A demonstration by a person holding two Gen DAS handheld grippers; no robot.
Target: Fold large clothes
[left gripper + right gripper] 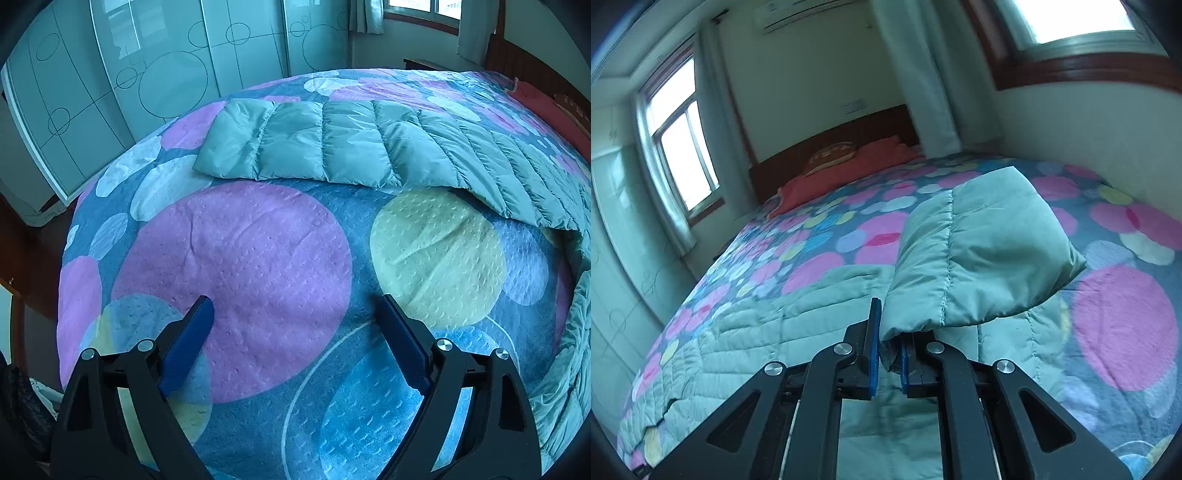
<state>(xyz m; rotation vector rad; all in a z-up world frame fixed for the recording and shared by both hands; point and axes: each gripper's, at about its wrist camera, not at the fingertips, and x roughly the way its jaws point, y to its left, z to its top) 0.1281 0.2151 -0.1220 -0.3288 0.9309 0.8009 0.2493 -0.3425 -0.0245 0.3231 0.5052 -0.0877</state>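
A pale green quilted down coat (351, 147) lies spread on the bed, running from the far middle to the right edge in the left wrist view. My left gripper (295, 306) is open and empty, hovering over the bedspread well short of the coat. In the right wrist view my right gripper (888, 332) is shut on the cuff end of the coat's sleeve (982, 251), which rises lifted and folded back above the coat body (757, 332).
The bed carries a blue bedspread with big pink and pale circles (240, 277). Wardrobe doors (129, 74) stand beyond the bed's far side. A red pillow (842, 170) and wooden headboard (827, 144) are at the bed's head. A wall (1089, 140) runs along the right.
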